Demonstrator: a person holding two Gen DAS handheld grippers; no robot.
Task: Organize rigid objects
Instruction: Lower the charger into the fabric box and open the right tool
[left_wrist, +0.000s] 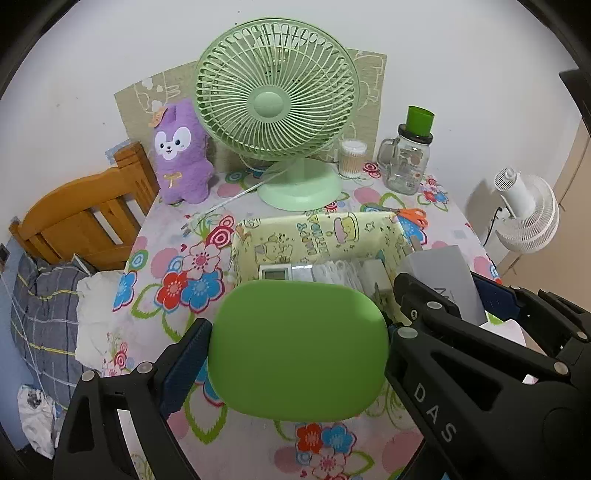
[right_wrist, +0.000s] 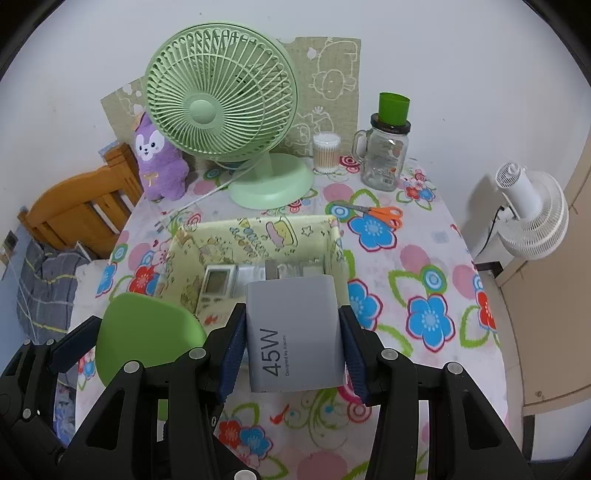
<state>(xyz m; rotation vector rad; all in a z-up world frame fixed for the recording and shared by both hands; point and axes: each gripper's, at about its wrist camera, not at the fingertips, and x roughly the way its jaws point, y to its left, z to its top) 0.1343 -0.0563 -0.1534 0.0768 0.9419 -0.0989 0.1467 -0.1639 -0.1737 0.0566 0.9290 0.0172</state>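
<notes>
Currently left fingers (left_wrist: 299, 350) pinch a green lid (left_wrist: 299, 350), right fingers (right_wrist: 293, 343) a charger (right_wrist: 295, 332).

The green case (left_wrist: 299, 350) hides the near wall of the yellow box (left_wrist: 317, 230); the items inside (left_wrist: 295, 272) are partly covered and too small to identify.

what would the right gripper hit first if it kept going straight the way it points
Probably the yellow box: the right gripper, shut on the charger, points down at its open top, though depth is unclear.
</notes>
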